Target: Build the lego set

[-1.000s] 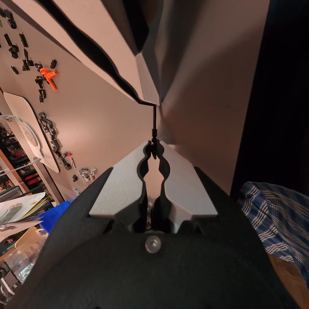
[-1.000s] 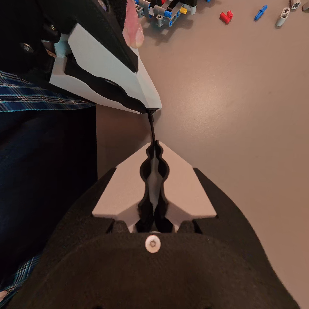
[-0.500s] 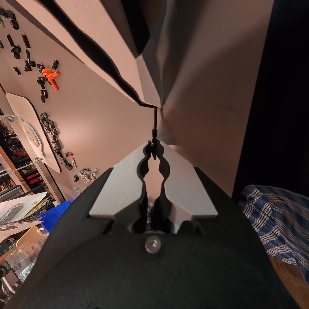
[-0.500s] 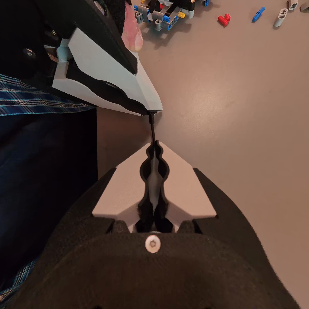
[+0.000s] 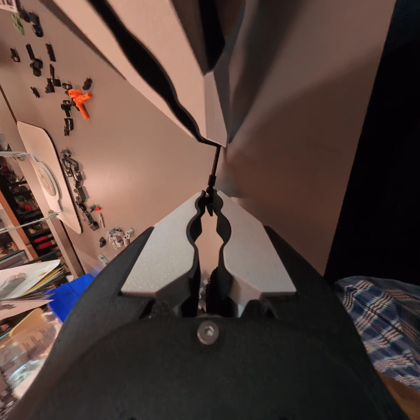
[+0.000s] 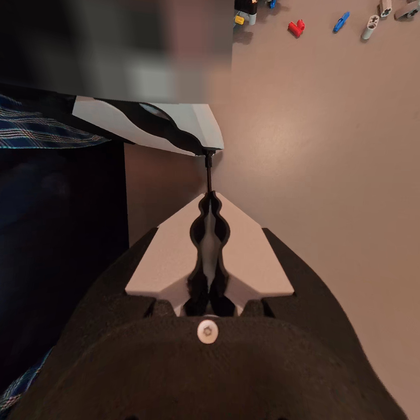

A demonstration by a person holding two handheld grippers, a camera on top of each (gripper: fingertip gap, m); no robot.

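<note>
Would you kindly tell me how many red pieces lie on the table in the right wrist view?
1: a red connector near the top edge, left of the blue pin. Others may be hidden behind the blurred patch.

A thin black axle (image 5: pixel 214 161) stands near the centre of the left wrist view, running almost vertically, tilted slightly. Its lower end sits in a small black connector piece (image 5: pixel 210 200), which is pinched at the tips of the left claw (image 5: pixel 209 195); its upper end is clamped at the tip of the right claw (image 5: pixel 213 143). In the right wrist view the same axle (image 6: pixel 209 178) rises from the right claw (image 6: pixel 210 193) at centre frame, with the connector (image 6: pixel 208 160) at its top, under the left claw (image 6: pixel 210 151).
</note>
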